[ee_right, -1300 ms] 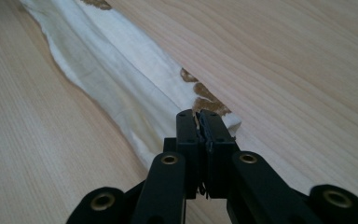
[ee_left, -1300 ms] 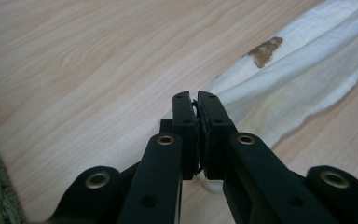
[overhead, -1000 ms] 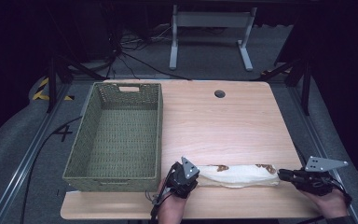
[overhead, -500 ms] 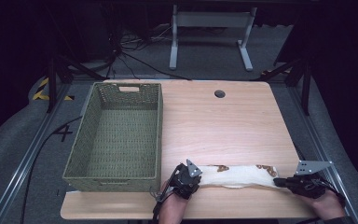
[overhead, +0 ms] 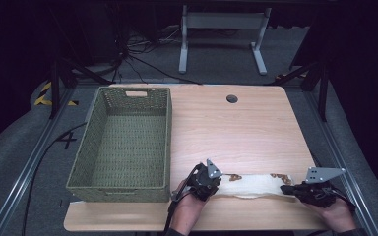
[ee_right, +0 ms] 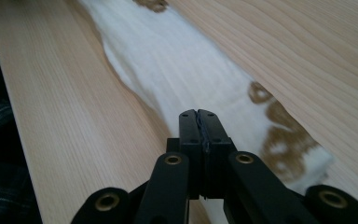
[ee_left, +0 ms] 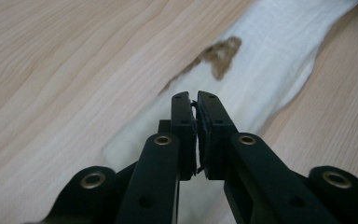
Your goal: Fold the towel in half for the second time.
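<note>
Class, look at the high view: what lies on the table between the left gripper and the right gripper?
In the high view, a white cloth with brown patches stretches between the left gripper and the right gripper, flat on the table.

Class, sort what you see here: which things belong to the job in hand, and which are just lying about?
In the job:
white cloth
left gripper, jaws closed at one end
right gripper, jaws closed at the other end

Lying about:
green woven basket
wooden table
</note>
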Tool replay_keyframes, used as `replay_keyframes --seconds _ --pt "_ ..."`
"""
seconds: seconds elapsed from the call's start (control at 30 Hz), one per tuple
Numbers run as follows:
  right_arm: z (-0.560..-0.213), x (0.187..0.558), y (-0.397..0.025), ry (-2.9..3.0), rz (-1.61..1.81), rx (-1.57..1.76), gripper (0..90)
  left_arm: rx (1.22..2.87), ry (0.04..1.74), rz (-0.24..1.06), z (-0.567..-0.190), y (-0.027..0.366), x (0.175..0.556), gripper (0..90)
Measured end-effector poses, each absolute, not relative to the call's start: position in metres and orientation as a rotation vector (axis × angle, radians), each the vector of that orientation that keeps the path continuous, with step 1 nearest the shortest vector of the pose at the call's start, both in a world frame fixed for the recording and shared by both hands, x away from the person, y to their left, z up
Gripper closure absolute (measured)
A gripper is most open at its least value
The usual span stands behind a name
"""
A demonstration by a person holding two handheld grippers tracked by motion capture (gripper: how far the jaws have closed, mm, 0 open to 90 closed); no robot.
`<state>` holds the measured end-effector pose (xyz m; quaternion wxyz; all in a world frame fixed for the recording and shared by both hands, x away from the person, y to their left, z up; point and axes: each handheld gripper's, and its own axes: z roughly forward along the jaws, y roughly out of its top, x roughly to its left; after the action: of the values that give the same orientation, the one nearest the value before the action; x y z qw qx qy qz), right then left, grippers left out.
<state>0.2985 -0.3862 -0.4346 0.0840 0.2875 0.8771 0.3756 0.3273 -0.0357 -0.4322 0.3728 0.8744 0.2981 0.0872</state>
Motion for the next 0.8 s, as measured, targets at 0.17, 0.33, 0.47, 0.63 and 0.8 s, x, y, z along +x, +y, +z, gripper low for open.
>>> replay_keyframes --seconds 0.17,0.33,0.47,0.63,0.8 --pt "-0.437 0.305 -0.361 2.646 1.132 0.807 89.5 2.304 0.675 0.217 -0.432 -0.054 0.346 87.9" --pt "-0.441 0.310 -0.345 2.683 1.103 0.782 89.5 2.401 0.599 0.217 -0.444 -0.062 0.359 88.1" --pt "-0.448 0.313 -0.340 2.714 1.026 0.789 89.6 2.450 0.533 0.250 -0.450 -0.066 0.359 88.4" --pt "-0.451 0.314 -0.339 2.718 1.017 0.791 89.8 2.463 0.525 0.253 -0.449 -0.064 0.358 89.4" --pt "-0.450 0.319 -0.337 2.707 0.989 0.767 89.8 2.468 0.542 0.239 -0.449 -0.058 0.357 89.5"
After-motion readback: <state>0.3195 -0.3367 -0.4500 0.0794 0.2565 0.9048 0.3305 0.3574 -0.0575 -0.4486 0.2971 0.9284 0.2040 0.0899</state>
